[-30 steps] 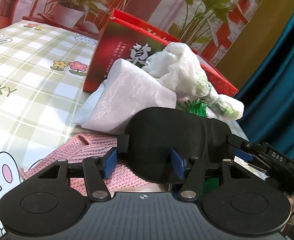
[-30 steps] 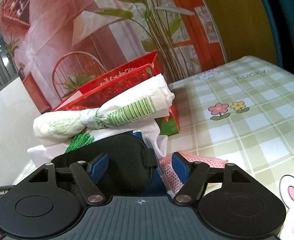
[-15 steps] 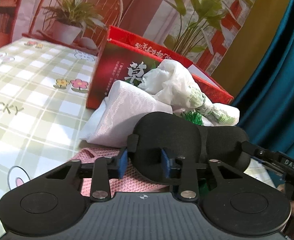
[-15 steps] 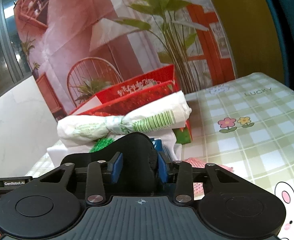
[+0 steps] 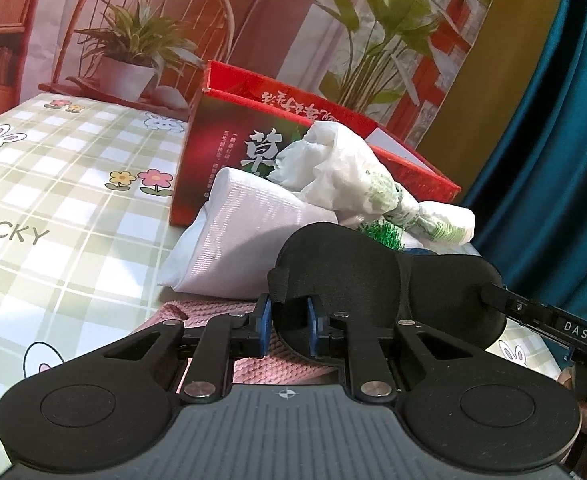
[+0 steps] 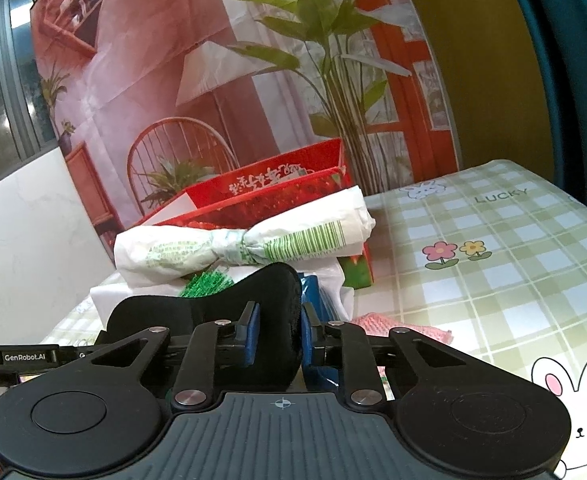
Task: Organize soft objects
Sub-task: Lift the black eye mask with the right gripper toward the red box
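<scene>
Closing on opposite ends, left tool and right tool pinch the padded black fabric eye mask — light, floppy, best held taut.

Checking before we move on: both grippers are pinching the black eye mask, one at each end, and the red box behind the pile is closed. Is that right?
Not quite. The red box is open at the top; the left wrist view shows its inner wall. The rest holds: the left gripper and right gripper are closing on opposite ends of the black eye mask.
</scene>
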Demonstrator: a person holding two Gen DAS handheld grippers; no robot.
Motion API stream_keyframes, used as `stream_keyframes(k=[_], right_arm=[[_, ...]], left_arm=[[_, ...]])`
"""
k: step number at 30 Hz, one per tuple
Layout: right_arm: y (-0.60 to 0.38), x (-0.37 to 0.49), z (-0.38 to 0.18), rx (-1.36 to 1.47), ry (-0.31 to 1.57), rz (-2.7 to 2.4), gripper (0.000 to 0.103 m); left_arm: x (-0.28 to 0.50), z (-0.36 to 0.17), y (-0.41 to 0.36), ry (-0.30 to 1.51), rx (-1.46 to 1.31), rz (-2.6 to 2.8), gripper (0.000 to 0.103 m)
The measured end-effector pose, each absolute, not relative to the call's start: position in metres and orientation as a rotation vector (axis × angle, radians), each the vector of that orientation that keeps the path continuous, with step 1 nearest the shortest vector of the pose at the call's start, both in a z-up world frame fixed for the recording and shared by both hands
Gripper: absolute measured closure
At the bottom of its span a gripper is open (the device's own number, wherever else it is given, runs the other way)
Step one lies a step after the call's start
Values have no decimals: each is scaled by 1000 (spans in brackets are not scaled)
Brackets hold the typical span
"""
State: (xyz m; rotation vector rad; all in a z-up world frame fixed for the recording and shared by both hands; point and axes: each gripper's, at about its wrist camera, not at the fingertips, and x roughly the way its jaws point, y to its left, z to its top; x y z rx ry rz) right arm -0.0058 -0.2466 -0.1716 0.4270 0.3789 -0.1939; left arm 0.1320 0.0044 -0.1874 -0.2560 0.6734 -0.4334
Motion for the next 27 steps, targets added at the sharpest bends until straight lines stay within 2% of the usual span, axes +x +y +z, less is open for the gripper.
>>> stream_keyframes(k=[27], right_arm=[[-244,-4,-179,419,404,-201,84]], left_arm=[[132,-187,3,671,-251,-437,84]])
